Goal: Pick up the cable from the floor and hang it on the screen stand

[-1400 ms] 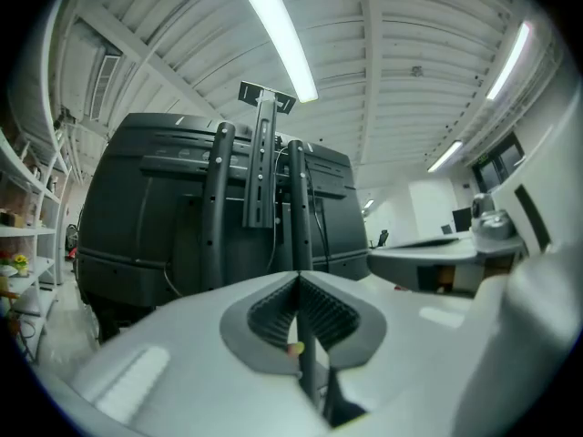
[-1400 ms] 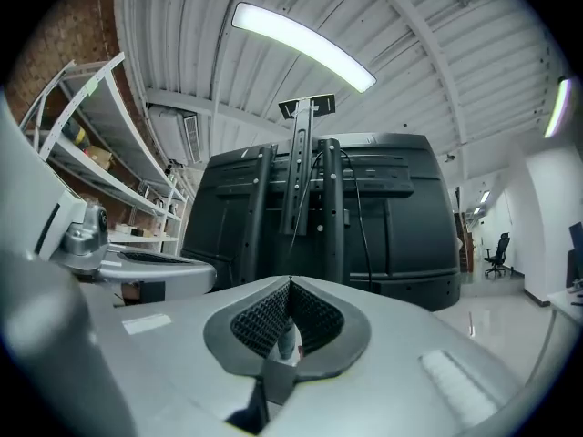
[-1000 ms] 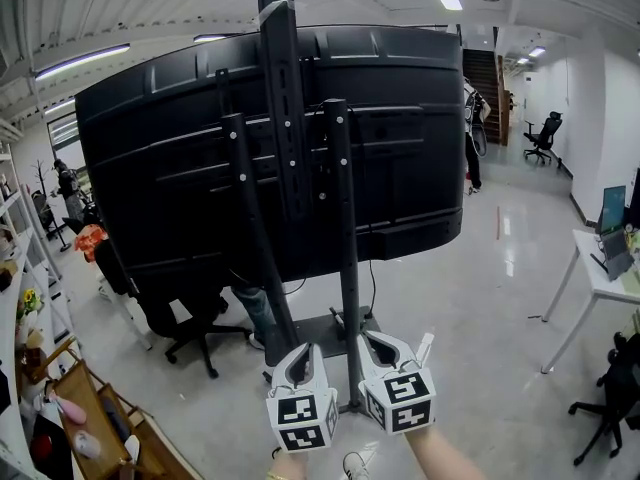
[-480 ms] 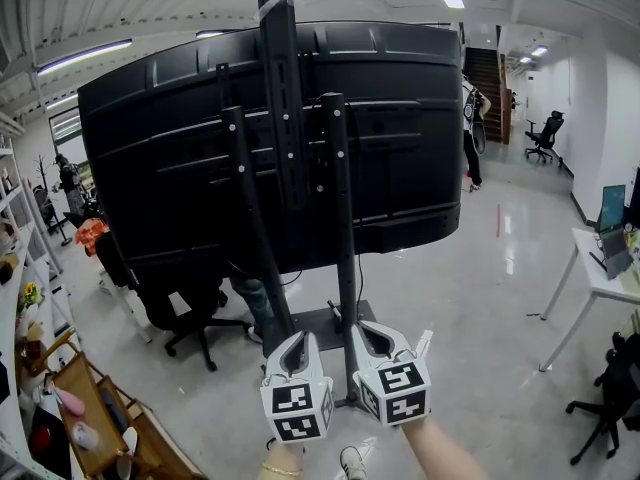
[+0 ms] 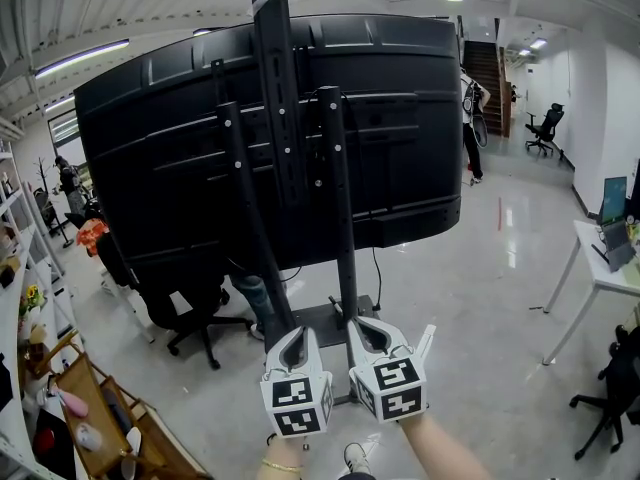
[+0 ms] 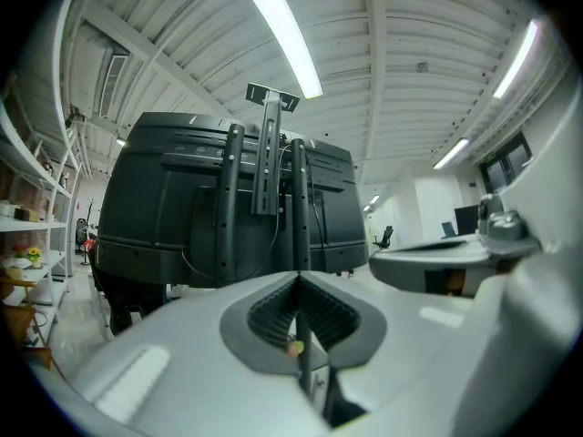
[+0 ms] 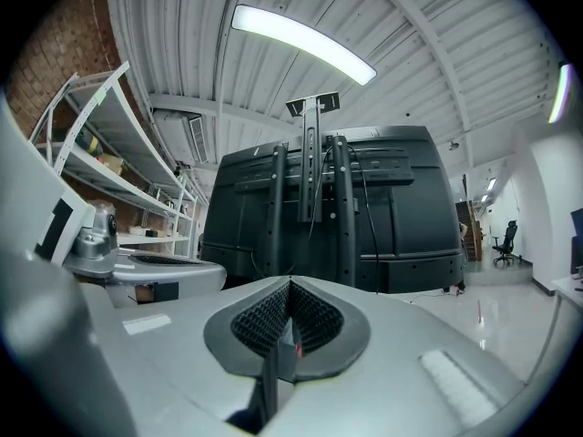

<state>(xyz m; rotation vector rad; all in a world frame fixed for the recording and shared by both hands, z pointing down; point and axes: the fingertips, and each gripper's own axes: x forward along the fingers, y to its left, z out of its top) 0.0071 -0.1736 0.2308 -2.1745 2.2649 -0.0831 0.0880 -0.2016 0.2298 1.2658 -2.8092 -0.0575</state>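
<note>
Against the screen (image 5: 150,158), black twin-post stand (image 5: 344,238)

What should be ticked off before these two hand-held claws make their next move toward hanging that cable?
1. Left gripper empty: ok, jaws together on nothing.
2. Right gripper empty: ok, also shut.
3. Jaws open for a pickup: not ok.
4. Cable spotted on the floor: cannot tell; none shows plainly.
5. Stand in view and upright: ok.
6. Chair apart from both grippers: ok.
</note>
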